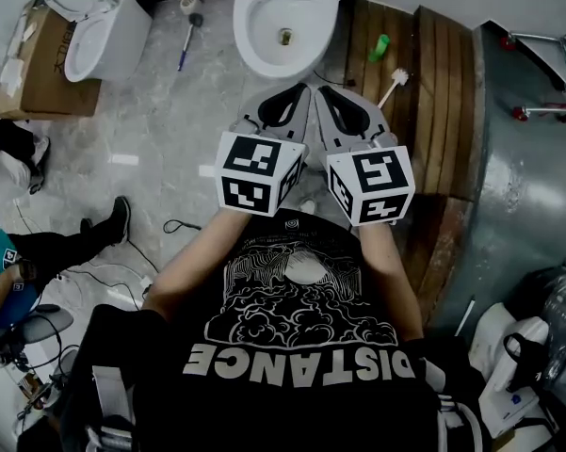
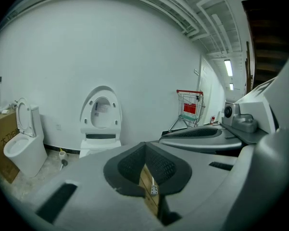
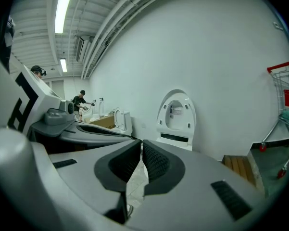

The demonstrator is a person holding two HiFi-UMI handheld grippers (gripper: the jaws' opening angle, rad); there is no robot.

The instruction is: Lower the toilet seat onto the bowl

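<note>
Left hand-held gripper [image 1: 297,94] and right hand-held gripper [image 1: 328,96] sit side by side at frame centre in the head view, tips pointing at the toilet above them. Both have their jaws together with nothing between them; the right shows only a thin slit.

The seat [image 2: 101,112] stands upright at the wall behind the bowl [image 1: 284,28], long axis vertical, well apart from both tips. It lies straight ahead and higher than the jaws. Neither gripper is clearly nearer; the left tip lines up slightly better with the bowl's centre.

Judgement: the coming move requires reaching past the bowl to the seat's upper edge, then drawing it forward and down.
</note>
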